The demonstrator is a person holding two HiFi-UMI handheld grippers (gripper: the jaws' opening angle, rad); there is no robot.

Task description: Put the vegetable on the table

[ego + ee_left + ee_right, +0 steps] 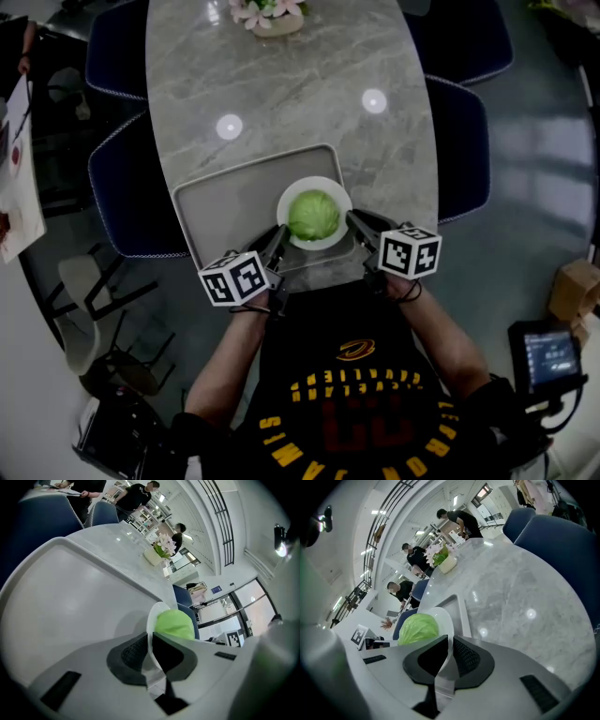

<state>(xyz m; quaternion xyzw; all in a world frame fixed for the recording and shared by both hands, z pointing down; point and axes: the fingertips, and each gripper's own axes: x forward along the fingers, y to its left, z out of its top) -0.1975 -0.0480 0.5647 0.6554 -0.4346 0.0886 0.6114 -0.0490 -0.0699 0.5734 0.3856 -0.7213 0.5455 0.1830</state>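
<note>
A green cabbage (313, 215) sits on a white plate (337, 192) held over the near right corner of a grey tray (225, 202). My left gripper (278, 236) is shut on the plate's left rim, my right gripper (354, 221) on its right rim. In the left gripper view the plate edge (151, 620) runs between the jaws with the cabbage (174, 624) beyond. In the right gripper view the plate rim (445, 620) is pinched the same way, the cabbage (418, 628) to its left.
The tray lies on a grey marble table (300, 84) with a flower pot (272, 17) at its far end. Dark blue chairs (122, 192) stand on both sides. A black device with a screen (548, 361) sits at the lower right. People stand in the background.
</note>
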